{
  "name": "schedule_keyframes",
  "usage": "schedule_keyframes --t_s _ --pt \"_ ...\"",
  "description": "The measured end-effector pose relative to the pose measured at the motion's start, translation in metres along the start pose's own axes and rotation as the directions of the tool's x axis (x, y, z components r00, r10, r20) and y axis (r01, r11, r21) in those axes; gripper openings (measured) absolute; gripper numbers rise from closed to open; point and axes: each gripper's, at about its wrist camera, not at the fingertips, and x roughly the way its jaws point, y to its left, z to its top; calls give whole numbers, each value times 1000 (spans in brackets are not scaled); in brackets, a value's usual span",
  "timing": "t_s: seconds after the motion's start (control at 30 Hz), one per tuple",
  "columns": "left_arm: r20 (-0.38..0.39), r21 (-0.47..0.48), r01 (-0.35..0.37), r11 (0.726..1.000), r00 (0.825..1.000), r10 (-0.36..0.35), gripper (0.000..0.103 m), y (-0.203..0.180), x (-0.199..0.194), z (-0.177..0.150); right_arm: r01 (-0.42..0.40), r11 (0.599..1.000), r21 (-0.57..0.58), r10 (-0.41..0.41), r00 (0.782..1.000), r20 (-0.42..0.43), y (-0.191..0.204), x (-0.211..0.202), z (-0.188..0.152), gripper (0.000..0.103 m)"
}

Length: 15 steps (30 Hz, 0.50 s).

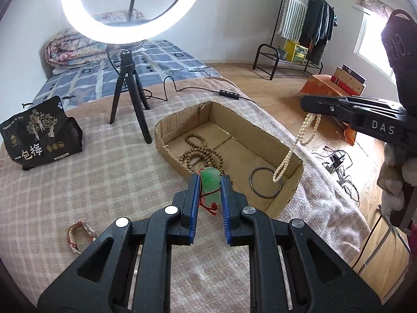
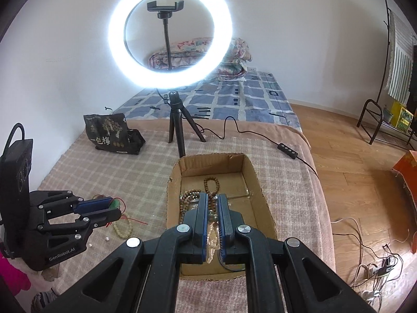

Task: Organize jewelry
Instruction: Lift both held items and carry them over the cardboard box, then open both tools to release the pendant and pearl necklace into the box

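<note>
You are mid-way through loading the box [image 1: 289,195], with both hands carrying a piece. Your right gripper [image 2: 214,224] is clenched on the pearl necklace [image 1: 286,156], which hangs from its fingers [image 1: 320,105] over the box's near right corner, the bottom loop dangling just above the dark ring [image 1: 265,182] on the box floor. Your left gripper [image 1: 210,190] is clamped on the green pendant [image 1: 210,184], its red cord [image 1: 208,206] trailing below, held just short of the box's near wall. The wooden beads [image 1: 203,154] already lie inside.

The next move looks like lowering the pearls until they pool on the cardboard, then letting go; release too high and the strand may catch the wall. After that, carry the pendant forward over the rim.

Left on the bed: a watch [image 1: 79,236], a pale bracelet [image 2: 122,228] and what seem to be loose pearls [image 2: 106,238].
</note>
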Motion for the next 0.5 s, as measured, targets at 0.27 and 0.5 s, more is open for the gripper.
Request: schedule_keyframes --t_s 0.27,0.5 --pt "-18 -4 31 999 999 -32 14 -18 28 8 11 1000 12 -10 999 -31 -19 32 9 4" --pt "-32 -5 50 999 998 -50 14 -32 44 9 -8 999 52 11 998 -55 -32 53 10 4"
